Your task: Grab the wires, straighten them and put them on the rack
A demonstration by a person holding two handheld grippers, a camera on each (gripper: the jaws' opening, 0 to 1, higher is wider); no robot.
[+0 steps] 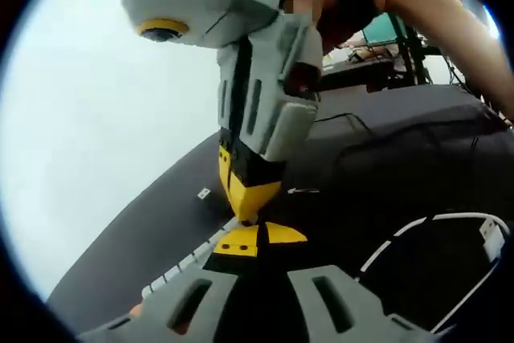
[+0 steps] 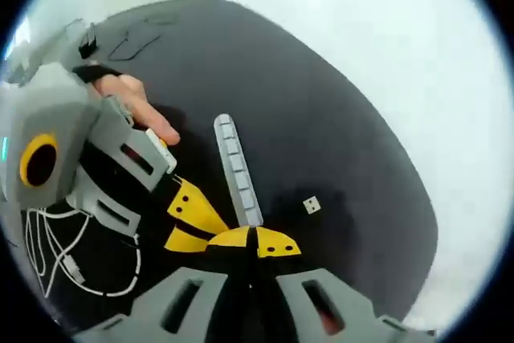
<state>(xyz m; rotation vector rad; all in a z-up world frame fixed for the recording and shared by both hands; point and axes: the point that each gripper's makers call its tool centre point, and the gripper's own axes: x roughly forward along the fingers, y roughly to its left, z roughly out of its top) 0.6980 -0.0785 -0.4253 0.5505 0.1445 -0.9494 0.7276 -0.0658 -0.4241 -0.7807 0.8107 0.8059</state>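
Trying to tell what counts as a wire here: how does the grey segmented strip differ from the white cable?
The segmented strip is flat, wide and jointed; the white cable is thin and smooth. The strip runs straight, while the cable lies in loose loops. The strip's end sits at the right gripper's shut tips; the cable lies free on the table. Both are pale against the black tabletop.

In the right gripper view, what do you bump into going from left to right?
White wires → the other claw → grey ridged strip → small white tag.
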